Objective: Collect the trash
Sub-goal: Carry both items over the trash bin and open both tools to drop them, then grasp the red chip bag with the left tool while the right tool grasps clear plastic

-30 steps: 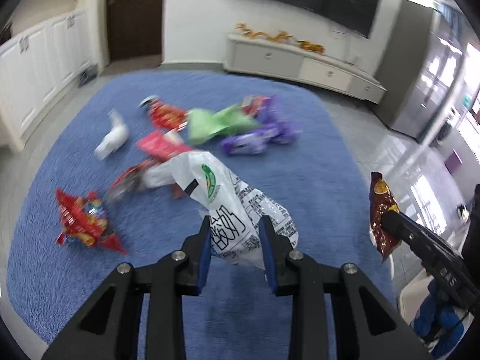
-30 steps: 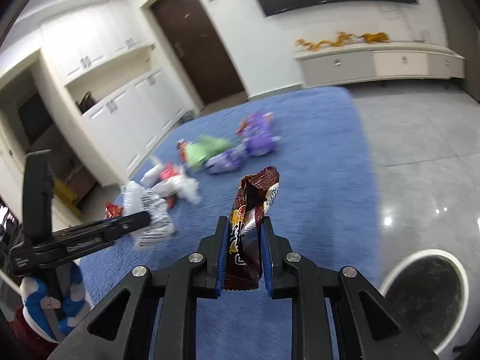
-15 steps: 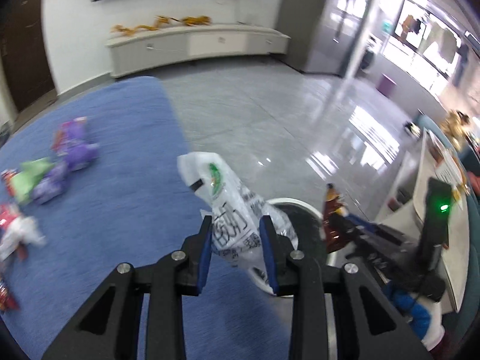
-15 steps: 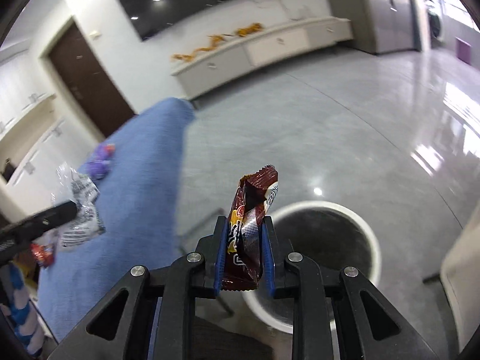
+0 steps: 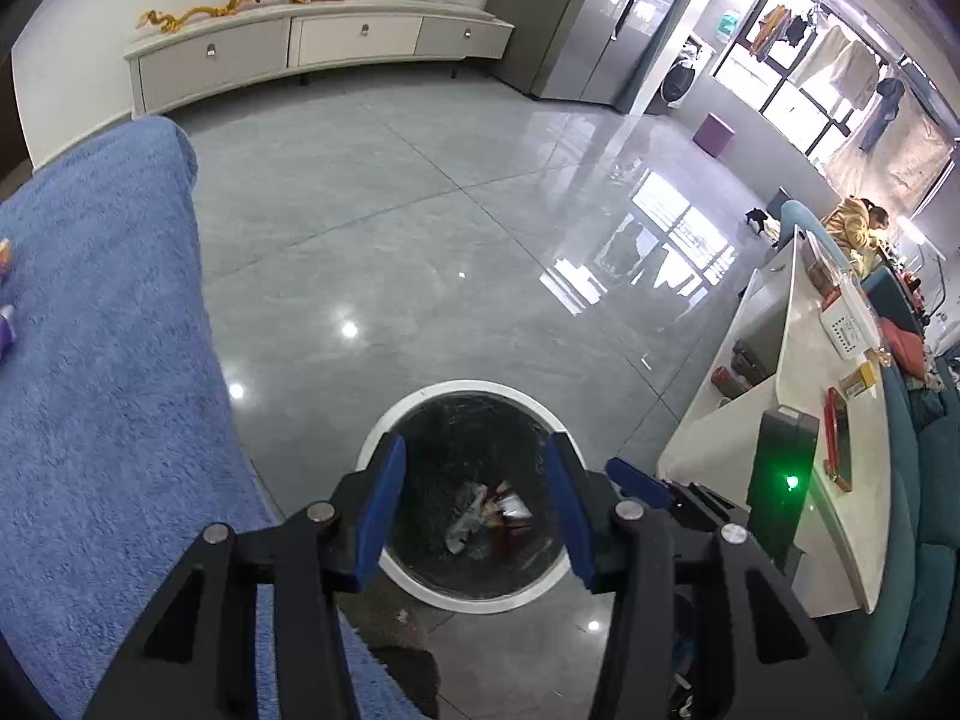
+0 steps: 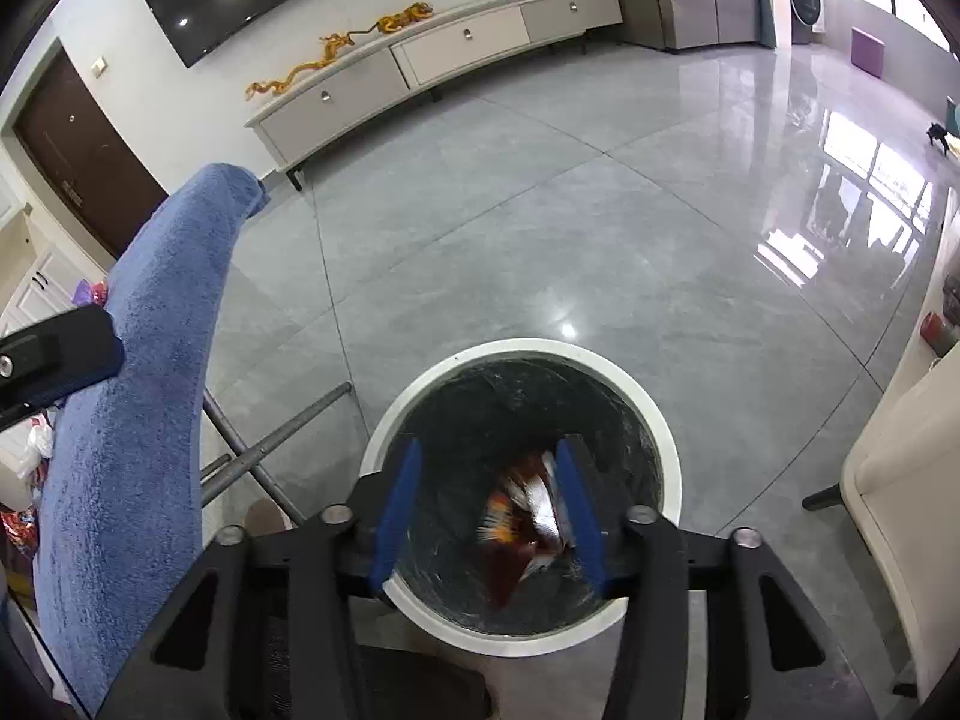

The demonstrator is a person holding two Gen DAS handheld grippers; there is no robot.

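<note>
Left gripper: blue-padded jaws spread wide, empty, above round white-rimmed bin with black liner. Right gripper: jaws wide, empty. Brown-and-orange snack wrapper: blurred, inside bin. White printed plastic bag: lying inside the bin. Blue fuzzy cloth: left of bin.

I see the bin on the floor just beside the right edge of the cloth-covered table. Wrappers lie in the bin, below my left gripper and right gripper. A counter lies right of the bin, a cabinet far behind it
</note>
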